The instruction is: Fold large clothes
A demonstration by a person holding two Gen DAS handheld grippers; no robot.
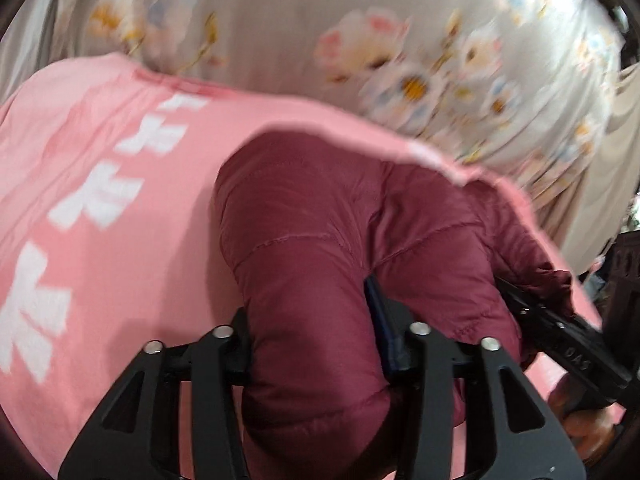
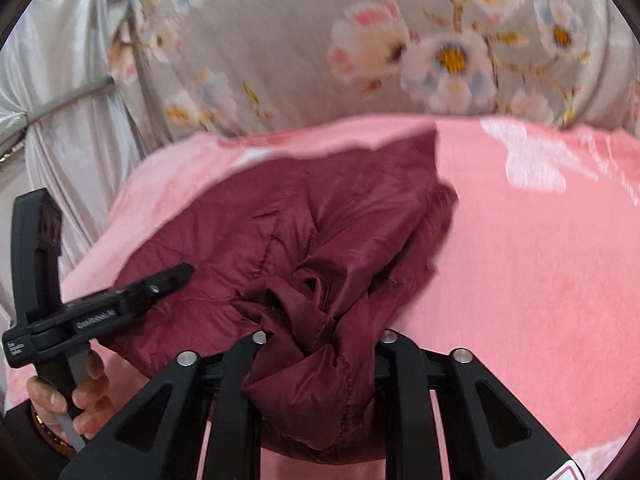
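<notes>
A maroon quilted puffer jacket (image 1: 320,220) lies bunched on a pink blanket (image 1: 100,200) with white lettering. My left gripper (image 1: 316,344) is shut on a thick padded roll of the jacket between its jaws. The jacket also shows in the right wrist view (image 2: 288,216), where my right gripper (image 2: 320,344) is shut on a crumpled bunch of it. The left gripper (image 2: 100,308) appears at the left of the right wrist view, its tip in the jacket. The right gripper's body (image 1: 560,328) shows at the right of the left wrist view.
The pink blanket (image 2: 540,260) lies over a grey floral bed sheet (image 1: 280,20) that also shows in the right wrist view (image 2: 280,40). Silver-grey fabric (image 2: 60,100) hangs at the left. Dark furniture (image 1: 624,280) stands at the far right.
</notes>
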